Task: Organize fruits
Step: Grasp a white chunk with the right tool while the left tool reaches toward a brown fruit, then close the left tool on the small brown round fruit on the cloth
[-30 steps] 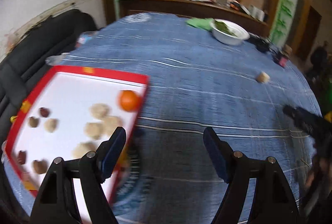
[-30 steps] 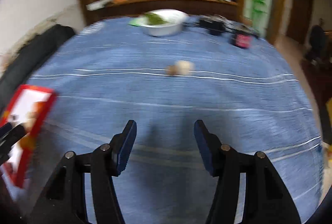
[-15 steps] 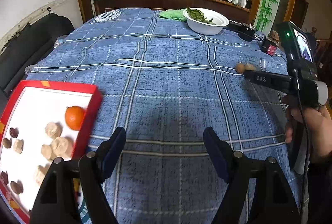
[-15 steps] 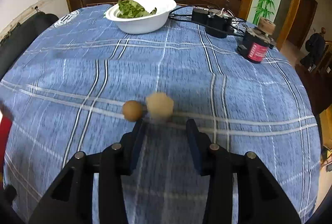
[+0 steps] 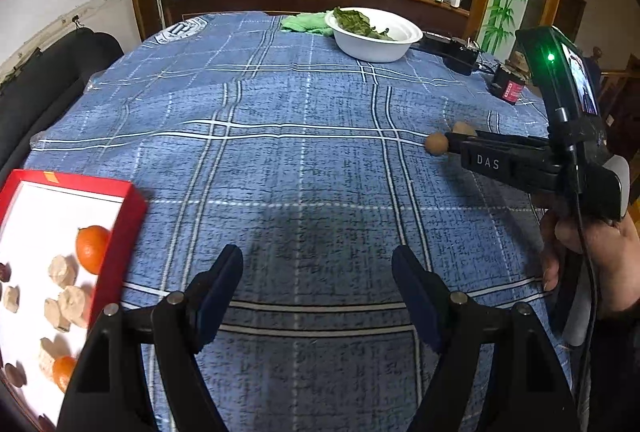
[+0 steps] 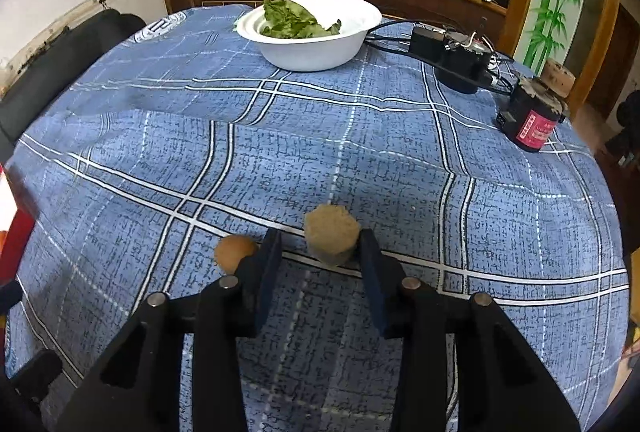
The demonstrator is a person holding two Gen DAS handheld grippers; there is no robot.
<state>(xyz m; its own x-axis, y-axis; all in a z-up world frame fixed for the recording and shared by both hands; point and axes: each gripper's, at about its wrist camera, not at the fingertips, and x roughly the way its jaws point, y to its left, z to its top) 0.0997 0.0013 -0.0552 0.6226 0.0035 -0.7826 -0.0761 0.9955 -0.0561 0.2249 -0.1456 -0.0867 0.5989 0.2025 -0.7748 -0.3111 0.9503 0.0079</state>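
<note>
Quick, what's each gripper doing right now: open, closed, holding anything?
Left gripper: open, holding nothing.
Right gripper: open around the beige fruit piece, not yet clamped.

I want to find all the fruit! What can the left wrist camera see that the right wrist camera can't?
Only the left wrist view shows inside the red tray: an orange and pale chunks, plus the hand holding the right gripper.

Only the right wrist view shows that gripper open around the pale chunk, and the whole cork-topped jar.

Both show the small brown fruit, the white bowl of greens and the blue tablecloth.
</note>
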